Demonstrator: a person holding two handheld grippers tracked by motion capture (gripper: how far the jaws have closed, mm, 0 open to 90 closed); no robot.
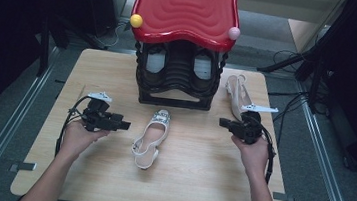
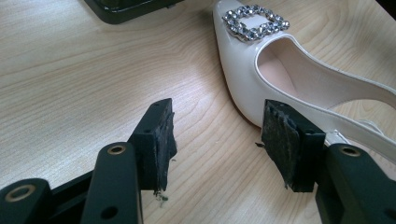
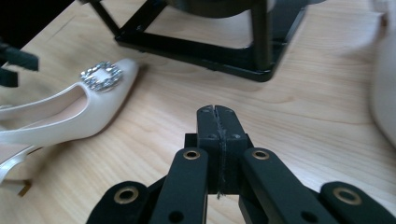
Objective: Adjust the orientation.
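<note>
On the wooden table (image 1: 193, 182), centre: 1 cream slingback shoe (image 1: 150, 138) with a rhinestone buckle (image 2: 255, 21), toe pointing toward the black rack (image 1: 178, 75), lying free and untouched.

Left of it: left gripper (image 1: 122, 124), held in the left hand (image 1: 78, 137), jaws parted wide with bare wood between the pads; the shoe's side sits just beside the far pad (image 2: 280, 140), apart from it.

Right of it: right gripper (image 1: 223, 122), held in the right hand (image 1: 253, 153), jaws pressed together on nothing, near the rack's base.

Far right, beside the rack: 1 matching shoe (image 1: 237, 94).

Rack carries 1 red wavy top (image 1: 186, 8).
</note>
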